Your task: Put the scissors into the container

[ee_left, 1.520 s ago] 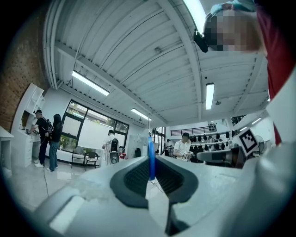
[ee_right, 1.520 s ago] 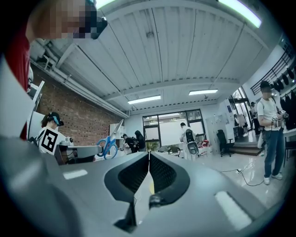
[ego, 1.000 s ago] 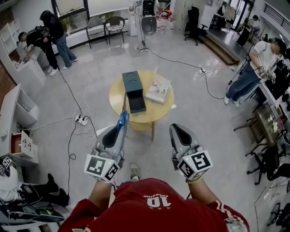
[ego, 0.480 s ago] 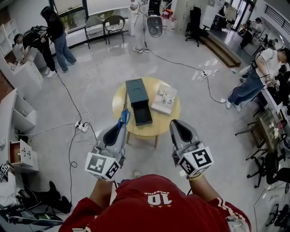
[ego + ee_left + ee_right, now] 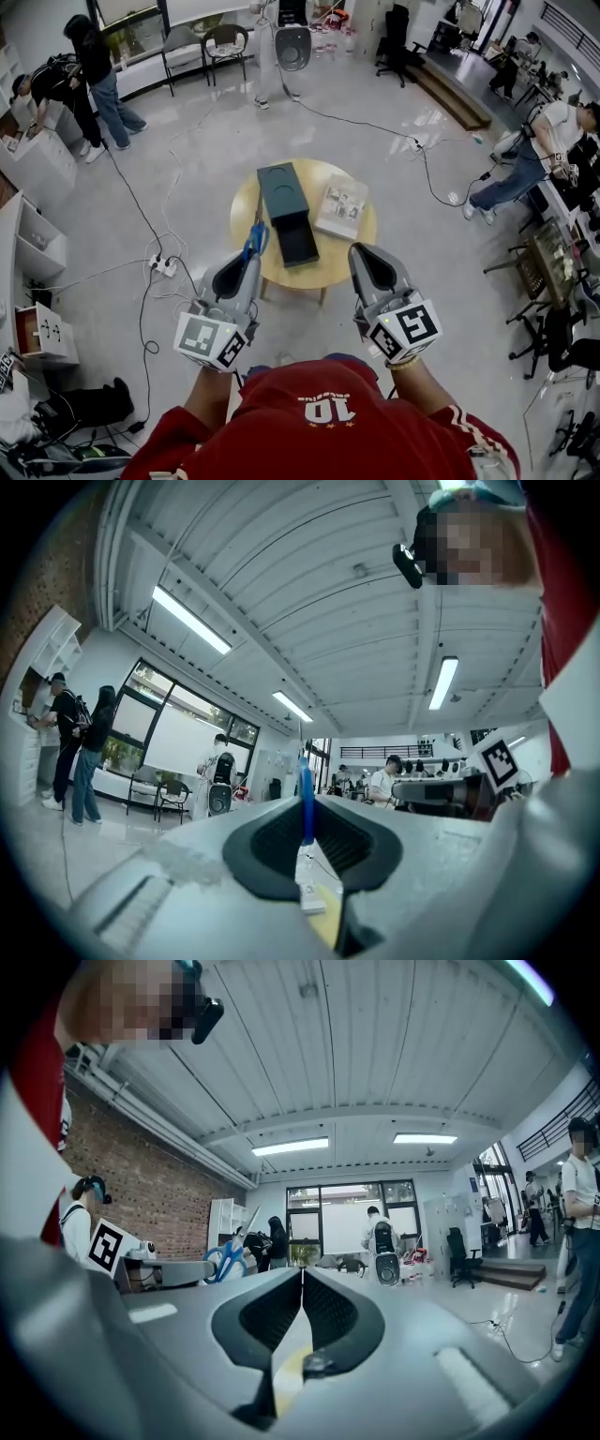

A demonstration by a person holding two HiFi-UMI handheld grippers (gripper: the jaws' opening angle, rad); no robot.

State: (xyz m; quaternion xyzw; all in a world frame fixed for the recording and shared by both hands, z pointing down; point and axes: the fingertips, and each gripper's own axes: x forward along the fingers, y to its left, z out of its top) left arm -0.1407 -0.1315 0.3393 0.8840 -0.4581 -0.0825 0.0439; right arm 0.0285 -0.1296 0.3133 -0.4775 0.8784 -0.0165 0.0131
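The scissors [image 5: 254, 240] were held by the blue handle between the fingers [image 5: 272, 834] of the left gripper [image 5: 246, 267], which were closed almost fully on it, with the blades pointing up and away. In the head view they were seen in the air over the near left edge of the round wooden worktop [image 5: 349, 251], apart from the dark container [image 5: 279, 187]. The container's drawer [image 5: 297, 242] was pulled out toward the person, and a booklet [image 5: 341, 206] lay just to its right. The fingers [image 5: 267, 1312] of the right gripper [image 5: 366, 258] were pressed together, with nothing between them.
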